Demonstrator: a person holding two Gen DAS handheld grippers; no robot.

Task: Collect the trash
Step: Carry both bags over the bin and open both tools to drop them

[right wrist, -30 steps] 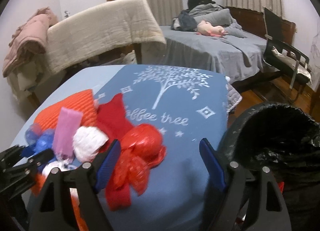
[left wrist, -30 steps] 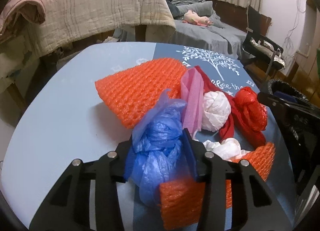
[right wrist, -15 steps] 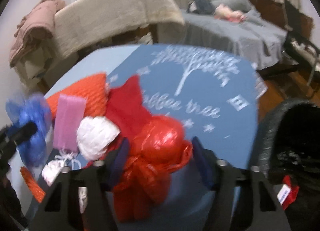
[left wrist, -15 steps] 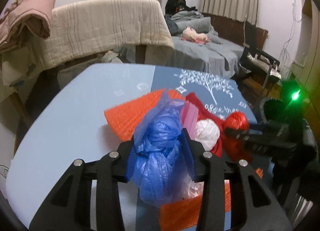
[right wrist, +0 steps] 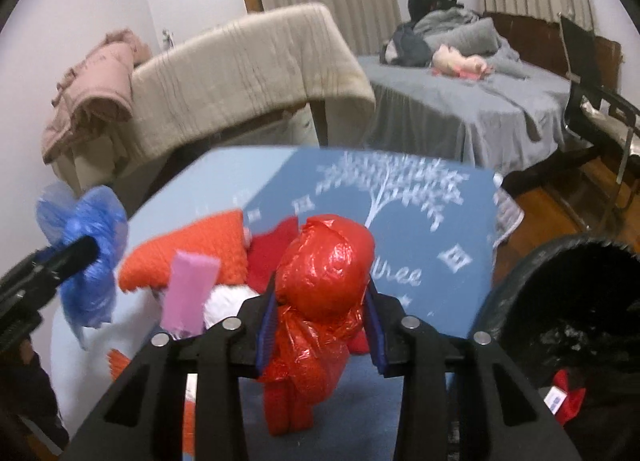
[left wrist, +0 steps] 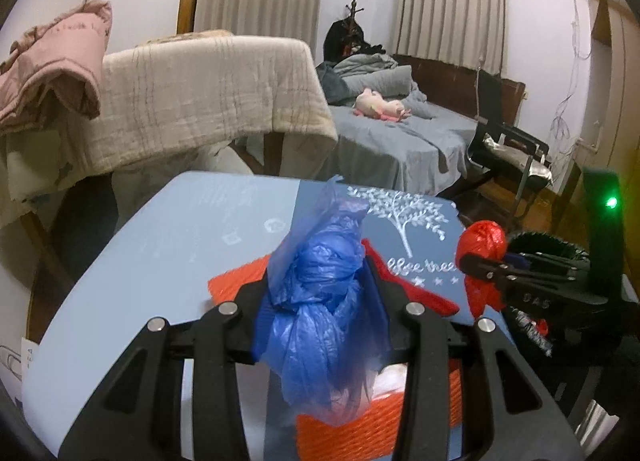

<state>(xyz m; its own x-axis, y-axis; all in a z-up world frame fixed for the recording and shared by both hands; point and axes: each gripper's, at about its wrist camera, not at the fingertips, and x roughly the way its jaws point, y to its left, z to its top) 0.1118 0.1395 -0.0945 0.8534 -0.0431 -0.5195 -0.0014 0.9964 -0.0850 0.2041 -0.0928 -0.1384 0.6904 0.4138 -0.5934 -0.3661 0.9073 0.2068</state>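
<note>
My left gripper (left wrist: 320,297) is shut on a knotted blue plastic bag (left wrist: 320,301) and holds it above the blue table (left wrist: 180,245); the bag also shows in the right wrist view (right wrist: 86,257). My right gripper (right wrist: 322,313) is shut on a knotted red plastic bag (right wrist: 320,301), lifted off the table; it shows in the left wrist view (left wrist: 482,241). On the table lie orange bubble wrap (right wrist: 192,253), a pink strip (right wrist: 188,293), a white bag (right wrist: 224,301) and red cloth (right wrist: 272,253). A bin with a black liner (right wrist: 568,309) stands at the right.
A chair draped with a beige blanket (left wrist: 200,101) stands behind the table. A bed with grey sheets (left wrist: 400,141) is further back, and a black chair (left wrist: 508,153) at the right. More orange wrap (left wrist: 380,425) lies under my left gripper.
My left gripper has lifted the blue bag off the pile. My right gripper moved in over the red bag, closed on it and raised it.
</note>
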